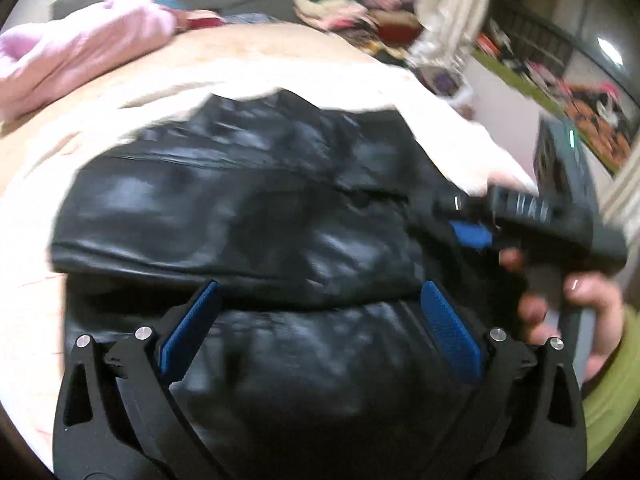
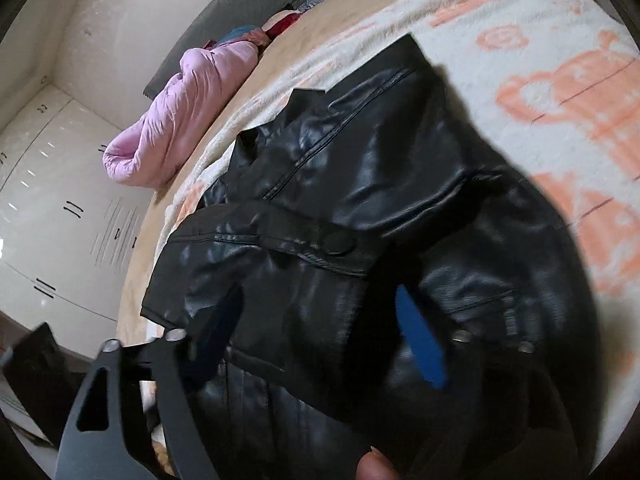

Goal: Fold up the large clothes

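The left tool point(image 1: 320, 320) points down at a slant over a black leather jacket point(image 1: 248, 208), its blue pads point(image 1: 450, 330) spread wide with nothing pressed between them; the jacket's folds lie just beyond and beneath the tips. To its right, the right tool point(image 1: 472, 236) reaches in from the side, held by a hand point(image 1: 576, 312) in a green sleeve point(image 1: 612, 392) whose fingers wrap the handle.

In the right wrist view the right tool point(image 2: 320, 324) slants down onto the same jacket point(image 2: 360, 184), a fold of the leather lying between its fingers point(image 2: 420, 344). The left finger is dark and smeared, so I cannot tell whether the pads press on the fold or only straddle it. A fingertip point(image 2: 374, 466) shows at the bottom edge.

The jacket lies on a white blanket with peach figures point(image 2: 540, 92), spread over a bed point(image 2: 280, 60). Ahead and to the left of both tools, a pink garment point(image 2: 188, 116) lies bunched near the bed's far side.

No writing can be read anywhere. Both views are motion-blurred; the jacket's lower part is cut off beneath the tools, and the heap of clothes point(image 1: 352, 8) far ahead of the left tool is too soft to sort out.
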Demonstrator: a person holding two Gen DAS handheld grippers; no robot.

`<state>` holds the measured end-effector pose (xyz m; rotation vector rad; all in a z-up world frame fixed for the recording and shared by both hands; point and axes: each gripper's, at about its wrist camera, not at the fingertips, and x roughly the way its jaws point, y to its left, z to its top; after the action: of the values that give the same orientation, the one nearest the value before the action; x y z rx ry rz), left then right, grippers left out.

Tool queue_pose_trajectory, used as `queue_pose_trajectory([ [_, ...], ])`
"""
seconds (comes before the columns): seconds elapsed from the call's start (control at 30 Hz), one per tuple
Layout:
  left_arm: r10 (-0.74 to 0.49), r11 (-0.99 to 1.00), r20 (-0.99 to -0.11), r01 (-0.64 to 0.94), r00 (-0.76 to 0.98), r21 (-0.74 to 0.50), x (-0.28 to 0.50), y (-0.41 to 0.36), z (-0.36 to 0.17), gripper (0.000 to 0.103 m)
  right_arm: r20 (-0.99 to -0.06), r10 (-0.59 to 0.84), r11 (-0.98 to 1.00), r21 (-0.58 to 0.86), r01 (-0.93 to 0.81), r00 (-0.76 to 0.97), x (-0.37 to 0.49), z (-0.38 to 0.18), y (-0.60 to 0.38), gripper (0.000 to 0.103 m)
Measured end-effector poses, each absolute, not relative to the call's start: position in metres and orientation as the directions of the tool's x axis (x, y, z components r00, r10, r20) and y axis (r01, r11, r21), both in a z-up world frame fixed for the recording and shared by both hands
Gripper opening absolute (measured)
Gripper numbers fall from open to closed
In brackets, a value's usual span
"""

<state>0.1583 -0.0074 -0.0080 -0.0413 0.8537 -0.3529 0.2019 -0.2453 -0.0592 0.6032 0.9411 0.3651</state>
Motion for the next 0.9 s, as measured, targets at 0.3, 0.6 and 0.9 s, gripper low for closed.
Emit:
queue_pose_trajectory([
  [0.3,-0.203,0.966,-0.675,0.031,0.709,-0.258,0.186,0.096,0.031,0.093,-0.586,0.448,0.892,0.347,-0.291,0.675,0.213,0.027,-0.210,0.004],
  [0.6,-0.192,0.946,-0.679,-0.051,0.709,-0.321,0.231,0.133,0.030,0.091,-0.595,0.326,0.921,0.026,-0.388,0.735,0.245,0.057,-0.212,0.004],
  [0.9,-0.255,0.953,-0.740,0.033,0.622,-0.301,0.258,0.109,-0.020,0.020,-0.661,0.263,0.947,0.035,-0.321,0.703,0.263,0.003,-0.224,0.006],
])
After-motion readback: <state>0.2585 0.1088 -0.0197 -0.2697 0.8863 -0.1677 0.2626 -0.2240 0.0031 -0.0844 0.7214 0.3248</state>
